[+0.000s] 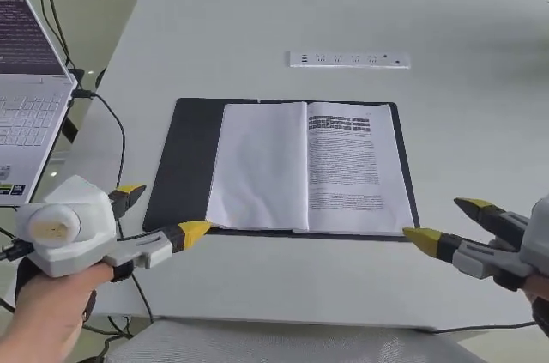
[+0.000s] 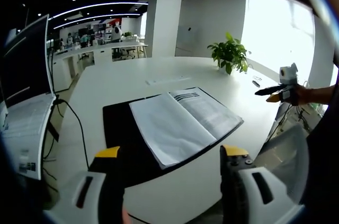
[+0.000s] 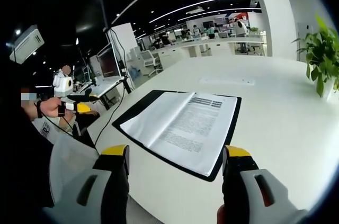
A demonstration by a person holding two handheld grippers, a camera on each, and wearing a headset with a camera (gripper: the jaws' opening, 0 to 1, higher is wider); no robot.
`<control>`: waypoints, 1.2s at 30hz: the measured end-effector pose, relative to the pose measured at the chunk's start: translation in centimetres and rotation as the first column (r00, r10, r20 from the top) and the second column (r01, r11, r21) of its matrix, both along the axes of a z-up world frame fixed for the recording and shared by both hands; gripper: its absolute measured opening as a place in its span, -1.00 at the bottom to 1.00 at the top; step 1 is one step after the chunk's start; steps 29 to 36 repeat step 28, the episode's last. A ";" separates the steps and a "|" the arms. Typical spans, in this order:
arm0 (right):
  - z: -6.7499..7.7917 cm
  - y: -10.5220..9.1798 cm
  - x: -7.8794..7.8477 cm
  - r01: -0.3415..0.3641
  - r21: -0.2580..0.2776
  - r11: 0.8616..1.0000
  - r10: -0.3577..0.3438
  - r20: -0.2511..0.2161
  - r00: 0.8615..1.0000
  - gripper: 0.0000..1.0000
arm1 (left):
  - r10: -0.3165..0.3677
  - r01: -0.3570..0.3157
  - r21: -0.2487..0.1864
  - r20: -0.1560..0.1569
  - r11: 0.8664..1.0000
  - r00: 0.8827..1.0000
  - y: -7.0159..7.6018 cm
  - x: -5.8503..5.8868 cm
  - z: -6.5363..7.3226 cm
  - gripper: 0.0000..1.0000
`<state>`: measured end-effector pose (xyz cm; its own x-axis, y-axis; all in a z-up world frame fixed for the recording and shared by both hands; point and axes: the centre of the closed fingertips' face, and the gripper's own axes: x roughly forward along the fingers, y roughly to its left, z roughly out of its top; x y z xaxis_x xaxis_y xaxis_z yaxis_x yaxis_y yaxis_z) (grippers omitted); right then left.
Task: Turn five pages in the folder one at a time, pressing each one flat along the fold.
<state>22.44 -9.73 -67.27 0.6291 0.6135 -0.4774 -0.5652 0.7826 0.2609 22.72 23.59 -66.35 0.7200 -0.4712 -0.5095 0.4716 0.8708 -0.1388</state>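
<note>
A black folder (image 1: 189,161) lies open on the white table, with a blank left page (image 1: 257,166) and a printed right page (image 1: 347,166). The same folder (image 2: 175,121) appears in the left gripper view and the folder (image 3: 180,123) in the right gripper view. My left gripper (image 1: 163,213) hovers open off the folder's near left corner, yellow fingertips apart, holding nothing. My right gripper (image 1: 450,221) hovers open off the near right corner, also with nothing between its fingers. Neither touches the paper.
A white power strip (image 1: 349,60) lies beyond the folder. An open laptop (image 1: 26,114) sits at the left edge, its black cable (image 1: 116,136) trailing toward the folder. A potted plant (image 2: 229,54) stands at the table's far end. A chair back (image 1: 283,344) is below the near edge.
</note>
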 end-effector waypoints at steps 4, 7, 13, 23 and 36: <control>-0.2 0.2 -0.2 -0.010 -0.015 1.000 0.010 0.001 1.000 0.43 | 0.005 -0.005 0.000 -0.001 1.000 1.000 0.1 -0.1 0.0 0.50; -0.4 0.2 -0.5 -0.018 -0.022 1.000 0.018 -0.005 1.000 0.43 | 0.006 -0.006 -0.002 -0.001 1.000 1.000 -0.1 0.0 0.0 0.49; -0.3 -0.3 -0.4 -0.002 -0.012 1.000 0.002 -0.011 1.000 0.41 | 0.008 -0.008 -0.006 -0.001 1.000 1.000 -0.3 0.1 0.1 0.49; -0.1 -0.5 -0.4 0.009 -0.015 1.000 -0.009 -0.008 1.000 0.42 | 0.013 -0.013 -0.010 -0.001 1.000 1.000 -0.2 0.0 0.1 0.50; -0.1 -0.6 -0.6 0.005 -0.030 1.000 -0.005 -0.004 1.000 0.44 | 0.015 -0.015 -0.017 0.001 1.000 1.000 -0.3 -0.1 0.2 0.51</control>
